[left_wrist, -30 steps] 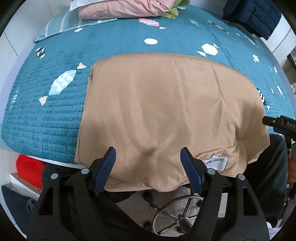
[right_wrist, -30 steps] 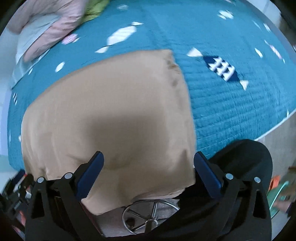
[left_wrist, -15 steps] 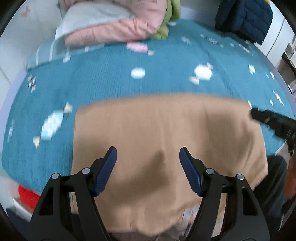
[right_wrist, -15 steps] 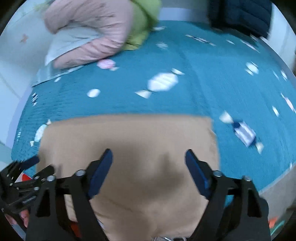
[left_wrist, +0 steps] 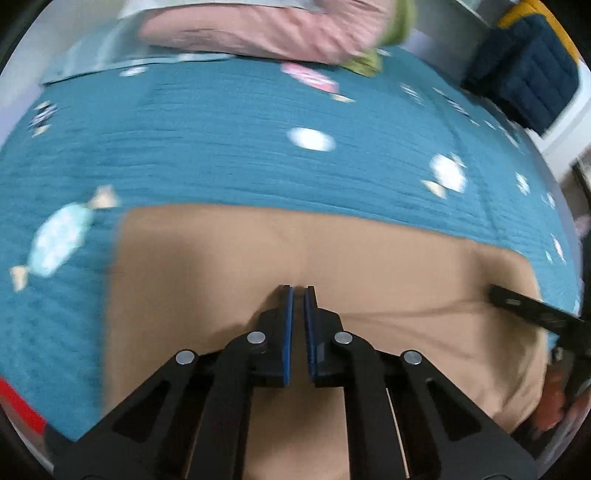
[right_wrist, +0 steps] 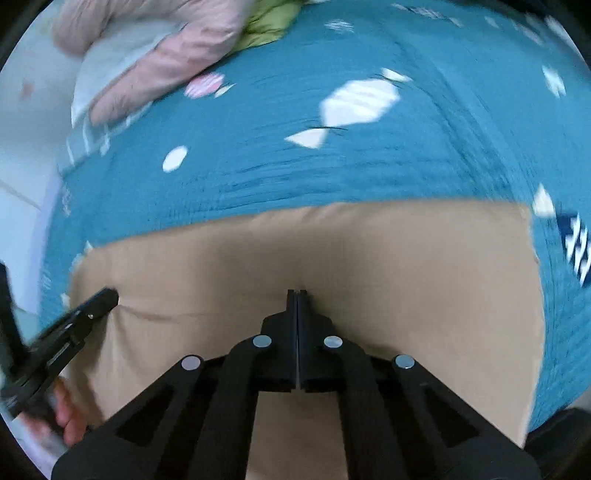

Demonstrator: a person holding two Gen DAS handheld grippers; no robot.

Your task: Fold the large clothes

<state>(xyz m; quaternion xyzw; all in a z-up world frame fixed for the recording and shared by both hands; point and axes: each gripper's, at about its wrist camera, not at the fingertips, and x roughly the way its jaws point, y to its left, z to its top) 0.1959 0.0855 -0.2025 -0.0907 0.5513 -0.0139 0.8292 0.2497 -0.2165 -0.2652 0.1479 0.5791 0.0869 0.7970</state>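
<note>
Step in hand: gripping the near portion of the tan garment (left_wrist: pixel 229 258) for the next fold. The garment lies spread flat on the teal bedspread (left_wrist: pixel 207 147), with its near part running under both tools toward you and its far edge straight across the bed ahead of the fingers.

Left gripper (left_wrist: pixel 298 291): its jaws have just been closing, and the fingers now stand almost together with a narrow slit between the blue pads. A crease of tan fabric rises to the tips, so they appear to be pinching a small ridge of cloth; the contact itself is hidden by the tips.

Right gripper (right_wrist: pixel 297 294): its jaws have just been closing, and the fingers are pressed fully together. A faint pucker meets the tips, but you cannot confirm from these views that fabric is caught between them.

Next move, as a judgement: verify both holds, then lift the two pinched points together and carry them forward over the garment toward its far edge. Keep both tools level with each other so the fold line stays straight. A taut wrinkle runs between the two grip points; avoid pulling the tools apart.

Edges and clearance:
- Ahead of the fingers: open bedspread beyond the garment's far edge.
- Farther ahead, left of the fingers: a pink bundle (left_wrist: pixel 258 29) and a green item (right_wrist: pixel 266 26), well apart from the garment.
- Ahead and to the right: a dark blue quilted item (left_wrist: pixel 524 77) at the bed's far corner.
</note>
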